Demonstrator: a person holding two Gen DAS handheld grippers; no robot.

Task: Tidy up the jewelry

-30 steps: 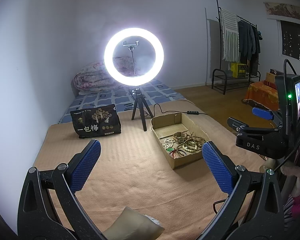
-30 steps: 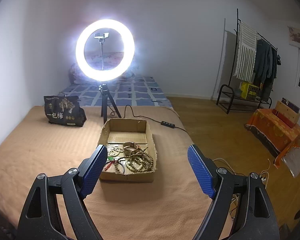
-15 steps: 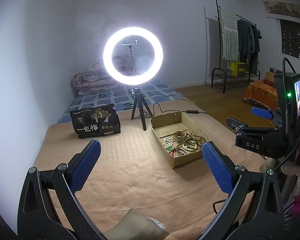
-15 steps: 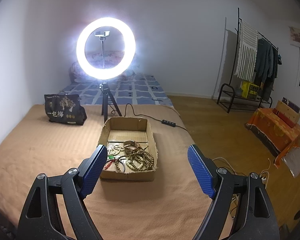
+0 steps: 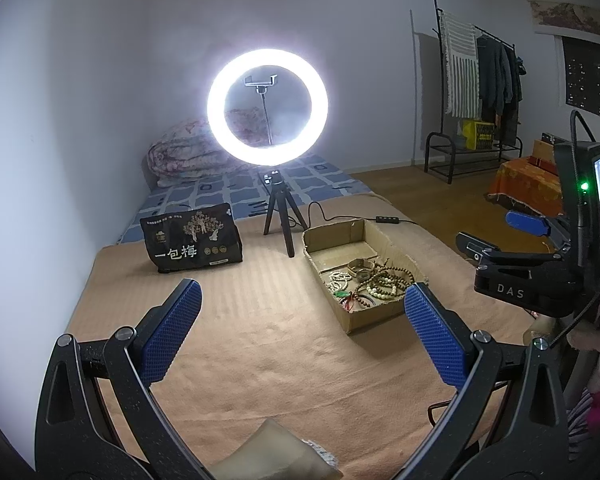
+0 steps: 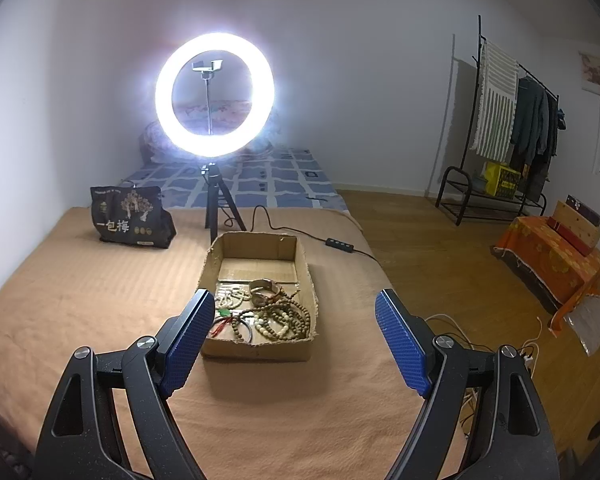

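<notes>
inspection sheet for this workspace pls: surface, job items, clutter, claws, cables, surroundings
Surface: tan blanket on the bed, wrinkled near the cameras.
Job's things: open cardboard box on the blanket; bead strands, a watch and a green pendant tangled in its near half, far half bare.
Clutter: black snack bag standing left of the box; ring light on a tripod behind the box.
Claws: left claw open, holding nothing; right claw open, holding nothing, aimed at the box.
Cables: light cable with inline switch across the blanket; plugs and cords on the floor.
Surroundings: clothes rack, orange-draped stand, wood floor.
</notes>
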